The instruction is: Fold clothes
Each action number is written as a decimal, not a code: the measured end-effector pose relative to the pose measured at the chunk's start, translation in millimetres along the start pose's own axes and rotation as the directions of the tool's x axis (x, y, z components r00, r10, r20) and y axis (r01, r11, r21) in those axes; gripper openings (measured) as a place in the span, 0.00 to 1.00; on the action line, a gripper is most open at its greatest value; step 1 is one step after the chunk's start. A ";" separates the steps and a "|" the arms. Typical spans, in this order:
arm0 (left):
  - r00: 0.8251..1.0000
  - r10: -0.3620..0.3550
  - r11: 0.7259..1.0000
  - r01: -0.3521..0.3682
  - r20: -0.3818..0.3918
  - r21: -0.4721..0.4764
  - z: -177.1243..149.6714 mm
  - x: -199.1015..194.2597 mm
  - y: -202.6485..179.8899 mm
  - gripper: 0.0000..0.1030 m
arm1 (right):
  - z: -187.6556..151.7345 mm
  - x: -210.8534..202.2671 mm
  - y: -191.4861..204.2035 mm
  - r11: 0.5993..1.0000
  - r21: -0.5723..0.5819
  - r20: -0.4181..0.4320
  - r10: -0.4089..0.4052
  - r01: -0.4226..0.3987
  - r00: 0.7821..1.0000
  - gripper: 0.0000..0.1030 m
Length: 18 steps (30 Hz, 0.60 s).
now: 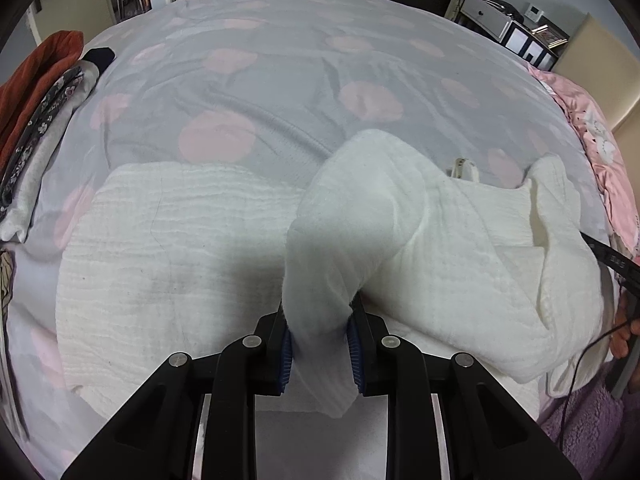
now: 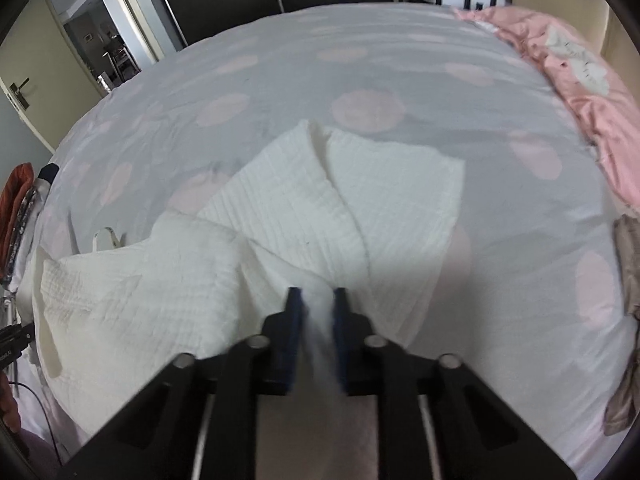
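A white crinkled garment (image 1: 168, 240) lies spread across the bed, and the right wrist view shows it (image 2: 288, 208) with a fold standing up at its far end. My left gripper (image 1: 319, 320) is shut on a raised bunch of this white cloth, which lifts in a hump in front of the fingers. My right gripper (image 2: 317, 298) is shut on another bunched edge of the same garment, and that view is slightly blurred. A small label tab (image 1: 464, 168) pokes up from the cloth.
The bed wears a grey cover with pink dots (image 1: 280, 60). Folded clothes are stacked at the left edge (image 1: 44, 112). A pink quilt (image 2: 580, 80) runs along the right side. A brownish garment (image 2: 628, 280) lies at the right edge. A hand (image 1: 624, 328) holds the other gripper.
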State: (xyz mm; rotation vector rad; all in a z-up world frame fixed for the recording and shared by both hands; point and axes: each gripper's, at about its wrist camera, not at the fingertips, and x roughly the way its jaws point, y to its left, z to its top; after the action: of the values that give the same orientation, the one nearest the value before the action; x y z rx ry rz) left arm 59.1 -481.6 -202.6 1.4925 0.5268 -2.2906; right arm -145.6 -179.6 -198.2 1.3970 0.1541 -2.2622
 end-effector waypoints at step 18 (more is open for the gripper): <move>0.988 0.136 0.990 -0.131 0.079 -0.058 -4.7 -17.1 -3.1 0.14 | -5.2 -40.2 -25.8 0.986 0.128 0.122 -0.122 0.107 0.985 0.07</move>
State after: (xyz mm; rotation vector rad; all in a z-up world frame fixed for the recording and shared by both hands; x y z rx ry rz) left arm 67.8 -475.1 -188.3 1.3586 0.4467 -2.2072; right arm -138.1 -141.8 -169.6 1.3256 0.0571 -2.4864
